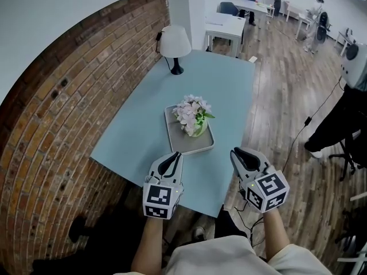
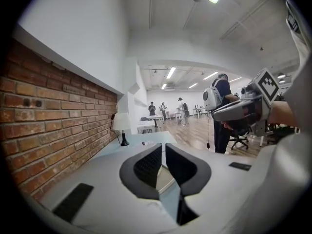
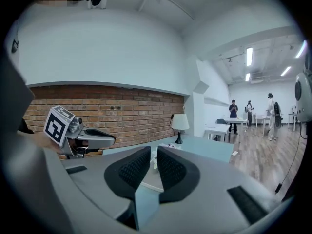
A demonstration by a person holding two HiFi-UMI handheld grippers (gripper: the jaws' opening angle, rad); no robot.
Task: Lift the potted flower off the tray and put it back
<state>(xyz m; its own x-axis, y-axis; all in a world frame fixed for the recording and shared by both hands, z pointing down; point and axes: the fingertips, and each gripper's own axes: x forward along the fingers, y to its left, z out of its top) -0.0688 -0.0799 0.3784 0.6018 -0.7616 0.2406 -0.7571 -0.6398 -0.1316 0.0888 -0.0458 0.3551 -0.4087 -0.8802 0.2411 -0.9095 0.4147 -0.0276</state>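
A potted flower (image 1: pixel 194 114) with pale pink and white blooms in a light green pot stands upright on a grey tray (image 1: pixel 172 136) on the pale blue table (image 1: pixel 218 85). My left gripper (image 1: pixel 175 155) hovers at the tray's near edge and points at it. A narrow gap shows between its jaws and nothing is in it. My right gripper (image 1: pixel 238 152) hangs over the table's near right corner, to the right of the tray, also slightly open and empty. In the left gripper view the tray (image 2: pixel 165 179) shows through the jaws of the left gripper (image 2: pixel 163 147). In the right gripper view the flower (image 3: pixel 154 161) peeks between the jaws of the right gripper (image 3: pixel 153 152).
A white table lamp (image 1: pixel 175 43) stands at the table's far left corner. A brick wall (image 1: pixel 69 107) runs along the left. On the right are wood floor, a cable, an office chair and a person in dark clothes (image 1: pixel 344 122). White desks and several people are far back.
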